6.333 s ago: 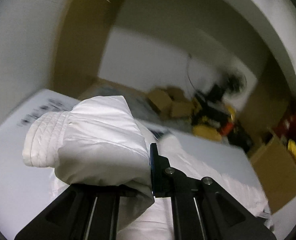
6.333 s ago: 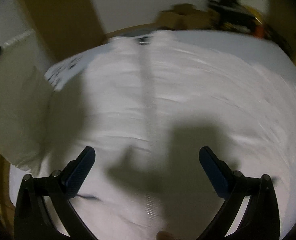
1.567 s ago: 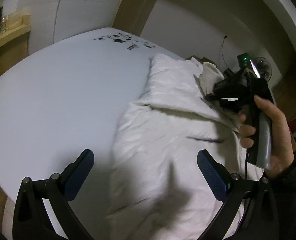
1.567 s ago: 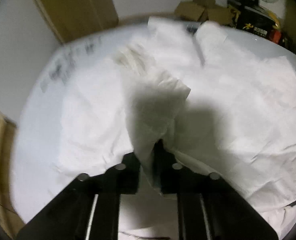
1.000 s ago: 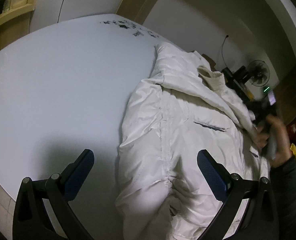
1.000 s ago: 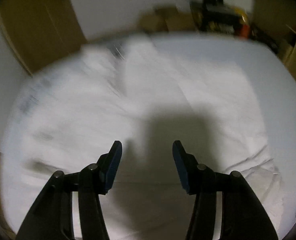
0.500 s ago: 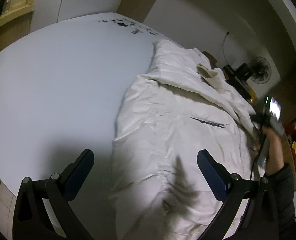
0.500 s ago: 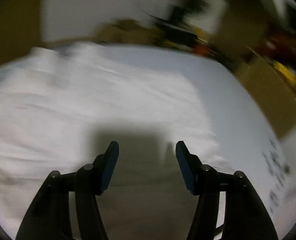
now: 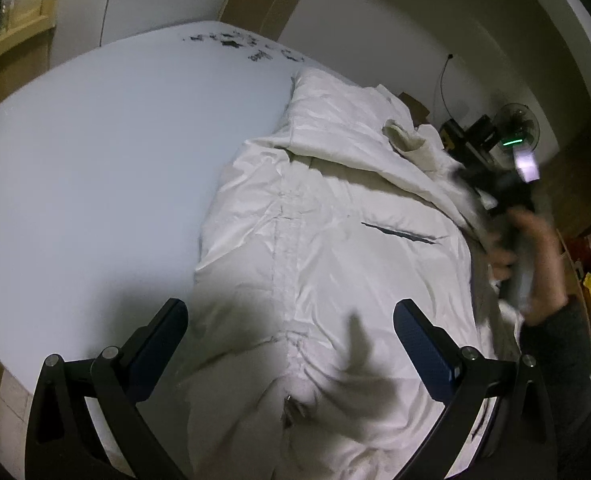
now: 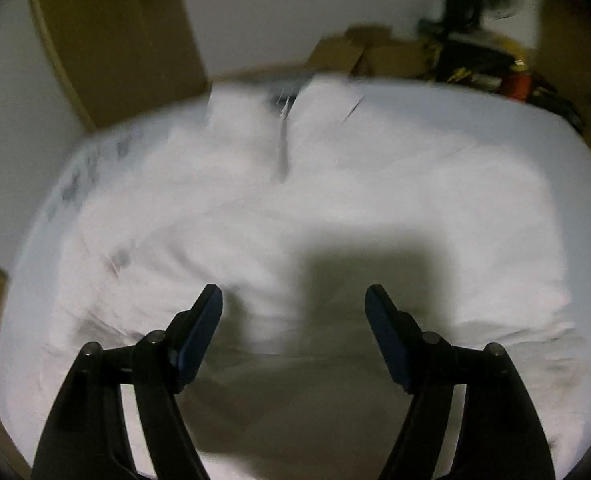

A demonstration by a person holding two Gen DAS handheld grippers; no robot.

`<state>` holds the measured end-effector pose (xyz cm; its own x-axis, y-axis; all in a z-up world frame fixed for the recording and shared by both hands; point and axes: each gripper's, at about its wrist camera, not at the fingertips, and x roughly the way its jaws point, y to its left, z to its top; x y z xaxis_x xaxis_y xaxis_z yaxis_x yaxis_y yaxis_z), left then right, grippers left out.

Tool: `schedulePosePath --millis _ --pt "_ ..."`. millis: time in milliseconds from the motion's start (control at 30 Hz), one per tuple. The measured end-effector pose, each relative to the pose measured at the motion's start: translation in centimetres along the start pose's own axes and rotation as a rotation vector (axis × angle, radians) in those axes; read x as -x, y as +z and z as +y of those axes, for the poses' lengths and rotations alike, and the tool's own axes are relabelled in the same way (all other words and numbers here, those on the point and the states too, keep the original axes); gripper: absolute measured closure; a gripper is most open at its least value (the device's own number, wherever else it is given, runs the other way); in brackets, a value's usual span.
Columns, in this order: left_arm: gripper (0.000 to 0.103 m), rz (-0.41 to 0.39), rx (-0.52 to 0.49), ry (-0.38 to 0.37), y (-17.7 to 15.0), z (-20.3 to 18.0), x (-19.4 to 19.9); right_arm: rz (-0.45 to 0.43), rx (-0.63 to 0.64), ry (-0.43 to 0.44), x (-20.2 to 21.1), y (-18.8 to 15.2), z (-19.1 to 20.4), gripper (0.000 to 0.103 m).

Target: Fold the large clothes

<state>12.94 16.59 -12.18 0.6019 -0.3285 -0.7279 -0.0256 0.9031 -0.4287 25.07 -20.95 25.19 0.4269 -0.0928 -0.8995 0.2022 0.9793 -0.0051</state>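
Note:
A large white padded jacket [image 9: 335, 248] lies spread on a white table [image 9: 95, 152], with a sleeve folded across its upper part and a dark pocket slit on the right. My left gripper [image 9: 291, 320] is open and empty, above the jacket's near hem. My right gripper [image 10: 293, 308] is open and empty above the jacket [image 10: 295, 208], which is blurred in the right wrist view. The right gripper also shows in the left wrist view [image 9: 511, 196], held in a hand at the jacket's right edge.
Black print marks the table's far end [image 9: 235, 44]. Cardboard boxes [image 10: 359, 56], a fan [image 9: 515, 128] and dark clutter stand beyond the far right edge. A wooden panel [image 10: 115, 48] rises behind the table. A wooden shelf [image 9: 11, 44] is at the far left.
My right gripper let go of the jacket sleeve and opened, then swung about over the jacket. My left gripper stayed open above the near hem, shifting only slightly.

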Motion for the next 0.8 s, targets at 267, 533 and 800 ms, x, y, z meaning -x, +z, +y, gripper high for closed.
schedulePosePath --millis 267,533,800 --pt "0.000 -0.010 0.034 0.045 0.2 1.7 1.1 -0.051 0.074 -0.076 2.3 -1.2 0.5 0.016" --pt "0.000 0.032 0.038 -0.033 1.6 3.7 3.4 -0.100 0.003 0.228 9.5 -3.0 -5.4 0.015" --pt "0.000 0.152 0.183 -0.234 0.5 7.7 3.4 -0.100 -0.164 0.320 16.8 -12.8 -16.3 0.013"
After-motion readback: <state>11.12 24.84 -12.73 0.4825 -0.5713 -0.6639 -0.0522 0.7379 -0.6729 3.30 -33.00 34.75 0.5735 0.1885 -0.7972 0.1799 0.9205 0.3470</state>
